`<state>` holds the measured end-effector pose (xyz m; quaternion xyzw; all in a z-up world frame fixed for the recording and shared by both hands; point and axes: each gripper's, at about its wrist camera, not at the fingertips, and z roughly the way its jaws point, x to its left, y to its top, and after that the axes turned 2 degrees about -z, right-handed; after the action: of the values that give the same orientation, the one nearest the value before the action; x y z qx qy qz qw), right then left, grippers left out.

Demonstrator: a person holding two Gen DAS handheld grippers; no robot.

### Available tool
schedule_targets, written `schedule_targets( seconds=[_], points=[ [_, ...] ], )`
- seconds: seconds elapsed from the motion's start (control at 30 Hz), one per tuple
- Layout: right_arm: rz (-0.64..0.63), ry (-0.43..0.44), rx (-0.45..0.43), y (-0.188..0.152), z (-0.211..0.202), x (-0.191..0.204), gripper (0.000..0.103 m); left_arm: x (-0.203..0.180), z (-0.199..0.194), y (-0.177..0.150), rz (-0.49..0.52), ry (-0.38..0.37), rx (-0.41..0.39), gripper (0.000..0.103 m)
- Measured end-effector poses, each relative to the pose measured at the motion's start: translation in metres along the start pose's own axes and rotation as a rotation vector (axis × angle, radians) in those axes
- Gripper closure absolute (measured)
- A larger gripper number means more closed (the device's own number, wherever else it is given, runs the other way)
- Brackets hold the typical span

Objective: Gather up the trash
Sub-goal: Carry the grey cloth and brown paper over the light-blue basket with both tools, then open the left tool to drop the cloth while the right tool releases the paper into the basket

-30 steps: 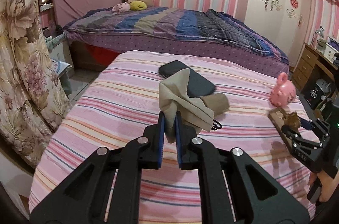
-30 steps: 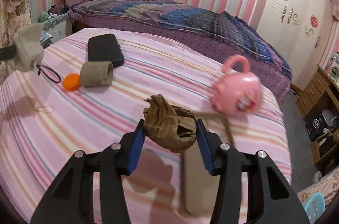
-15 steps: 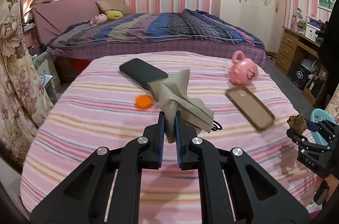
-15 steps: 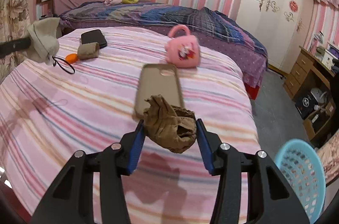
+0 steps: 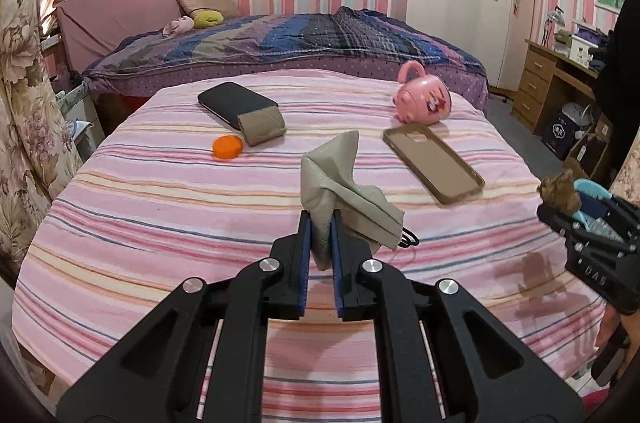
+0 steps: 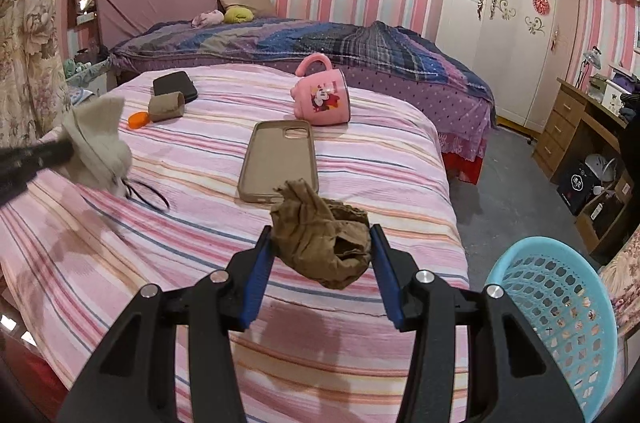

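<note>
Step in hand, as I judge it: carrying two pieces of trash to the bin. Your left gripper (image 5: 319, 239) has its jaws nearly shut on a beige face mask (image 5: 340, 191), held above the striped bed (image 5: 160, 207). Your right gripper (image 6: 322, 263) has jaws part-way apart, clamped on a crumpled brown paper wad (image 6: 320, 235).

Next move calls for swinging both loads right, over the blue basket (image 6: 560, 299) on the floor beside the bed, then releasing.

Basket: nothing visible inside in the part shown. An orange cap (image 5: 227, 146) and a cardboard roll (image 5: 262, 125) lie on the bed's far left.
</note>
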<state>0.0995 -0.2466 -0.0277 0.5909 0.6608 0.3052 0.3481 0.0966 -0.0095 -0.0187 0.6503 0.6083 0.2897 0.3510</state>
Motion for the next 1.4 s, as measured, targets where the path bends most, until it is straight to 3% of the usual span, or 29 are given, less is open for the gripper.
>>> schedule_targets(
  seconds=[0.47, 0.77, 1.2, 1.4],
  points=[
    [0.046, -0.014, -0.014, -0.003, -0.007, -0.025, 0.055, -0.016, 0.005, 0.000, 0.018, 0.004, -0.009, 0.095],
    [0.126, -0.082, -0.007, -0.012, -0.016, -0.072, 0.055, -0.037, 0.005, -0.001, 0.044, -0.020, -0.022, 0.095],
    [0.192, -0.242, -0.009, -0.033, -0.032, -0.148, 0.055, -0.103, 0.006, 0.006, 0.119, -0.134, -0.028, 0.095],
    [0.247, -0.314, 0.027, -0.054, -0.037, -0.196, 0.055, -0.152, 0.011, 0.007, 0.137, -0.204, -0.017, 0.095]
  ],
)
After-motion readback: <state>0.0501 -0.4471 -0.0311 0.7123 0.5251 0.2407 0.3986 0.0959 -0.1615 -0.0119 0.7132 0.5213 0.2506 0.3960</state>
